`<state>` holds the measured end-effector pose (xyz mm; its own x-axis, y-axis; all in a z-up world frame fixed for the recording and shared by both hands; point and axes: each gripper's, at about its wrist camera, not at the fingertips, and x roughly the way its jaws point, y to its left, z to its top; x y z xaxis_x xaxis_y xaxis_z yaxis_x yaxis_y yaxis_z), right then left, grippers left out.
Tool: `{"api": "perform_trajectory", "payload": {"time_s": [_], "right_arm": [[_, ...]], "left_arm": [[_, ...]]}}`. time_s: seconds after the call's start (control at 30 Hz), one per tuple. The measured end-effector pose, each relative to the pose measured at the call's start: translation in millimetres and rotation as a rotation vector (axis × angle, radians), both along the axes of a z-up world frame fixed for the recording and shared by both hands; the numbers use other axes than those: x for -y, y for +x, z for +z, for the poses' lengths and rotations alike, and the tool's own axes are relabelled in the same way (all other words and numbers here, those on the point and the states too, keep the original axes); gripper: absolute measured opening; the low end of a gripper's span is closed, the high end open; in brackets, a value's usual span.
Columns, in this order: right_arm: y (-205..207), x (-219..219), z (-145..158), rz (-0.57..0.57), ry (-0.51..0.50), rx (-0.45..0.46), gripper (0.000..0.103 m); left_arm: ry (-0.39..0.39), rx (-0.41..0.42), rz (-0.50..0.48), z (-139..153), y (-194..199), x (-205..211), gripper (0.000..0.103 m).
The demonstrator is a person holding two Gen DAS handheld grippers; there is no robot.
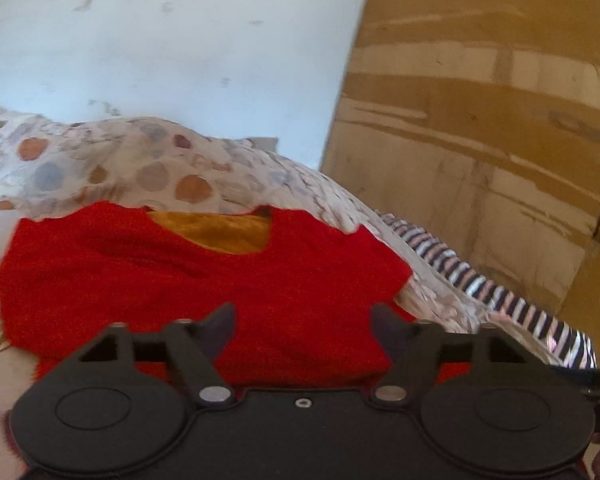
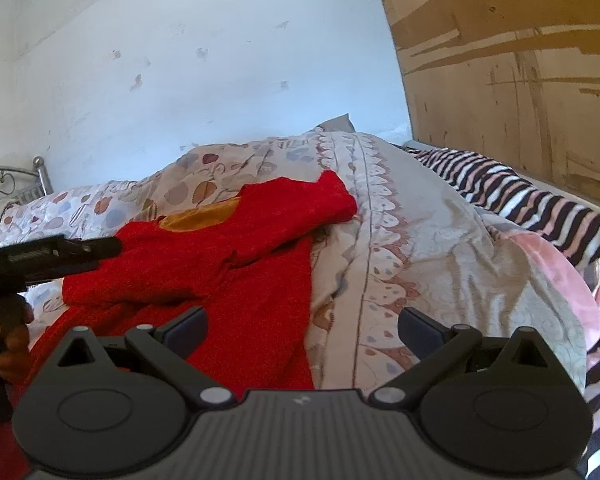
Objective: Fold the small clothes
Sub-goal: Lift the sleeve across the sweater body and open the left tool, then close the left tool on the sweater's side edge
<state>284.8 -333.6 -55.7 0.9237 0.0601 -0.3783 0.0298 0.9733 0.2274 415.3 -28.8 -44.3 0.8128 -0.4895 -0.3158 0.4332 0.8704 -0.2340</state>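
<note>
A small red knitted garment (image 1: 180, 272) with an orange lining (image 1: 220, 232) at its neck lies spread on the patterned bedspread (image 1: 100, 160). My left gripper (image 1: 304, 320) hovers low over its near part, open, with nothing pinched between the fingers. In the right wrist view the red garment (image 2: 220, 264) lies with one sleeve folded across the body. The left gripper (image 2: 112, 247) comes in there from the left, held by a hand (image 2: 12, 344). My right gripper (image 2: 304, 324) is open above the garment's right edge and the bedspread (image 2: 400, 240).
A black, white and pink striped cloth (image 2: 520, 196) and a pink blanket (image 2: 556, 272) lie at the right. A worn brown panel (image 2: 520, 80) stands behind them beside a pale wall (image 2: 200, 60). A metal bed frame (image 2: 40, 172) shows at the far left.
</note>
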Motion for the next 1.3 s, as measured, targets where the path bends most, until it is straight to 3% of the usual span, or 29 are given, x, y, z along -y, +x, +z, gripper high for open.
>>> {"api": "perform_trajectory", "payload": {"time_s": [0.07,0.2,0.33,0.43,0.57,0.7,0.87,0.97,1.03,1.07,1.2,1.3], "right_arm": [[6.7,-2.7,5.3,0.015,-0.013,0.003,0.103],[32.2,-12.3,16.2,0.039,-0.051,-0.009,0.103],[69.5,-30.9,20.3,0.075,-0.087,-0.042,0.103],[91.5,-45.1,18.9,0.111,-0.077,-0.057,0.103],[109.1,-55.9,12.0,0.137,-0.060,-0.069,0.103],[122.5,-60.2,3.6,0.132,-0.051,-0.113,0.103],[125.0,-54.4,-8.0,0.136,-0.020,-0.145,0.103],[124.1,-49.9,-9.8,0.136,0.008,-0.142,0.103],[125.3,-49.9,-10.6,0.136,0.011,-0.145,0.103],[125.5,-50.1,-11.5,0.135,0.010,-0.146,0.103],[127.5,-51.9,-12.3,0.134,-0.001,-0.155,0.103],[127.8,-53.6,-13.3,0.135,-0.011,-0.159,0.103]], "left_arm": [[-0.004,-0.002,0.044,4.2,-4.2,-14.5,0.089],[0.075,0.008,0.229,7.1,3.1,-53.1,0.102],[0.151,-0.039,0.451,1.7,23.5,-98.5,0.102],[0.128,-0.077,0.512,-5.7,41.9,-132.5,0.102],[0.048,-0.100,0.467,-12.9,64.8,-160.3,0.099],[-0.009,-0.122,0.382,-17.8,82.1,-168.7,0.090],[-0.058,-0.197,0.360,-26.8,103.6,-170.7,0.075],[-0.062,-0.275,0.363,-31.4,111.9,-168.6,0.057],[-0.088,-0.300,0.345,-32.5,111.6,-167.9,0.032],[-0.101,-0.305,0.339,-31.1,110.7,-167.1,0.026],[-0.079,-0.298,0.416,-8.5,101.8,-155.8,0.015],[0.028,-0.302,0.487,9.8,99.7,-139.7,0.014]]}}
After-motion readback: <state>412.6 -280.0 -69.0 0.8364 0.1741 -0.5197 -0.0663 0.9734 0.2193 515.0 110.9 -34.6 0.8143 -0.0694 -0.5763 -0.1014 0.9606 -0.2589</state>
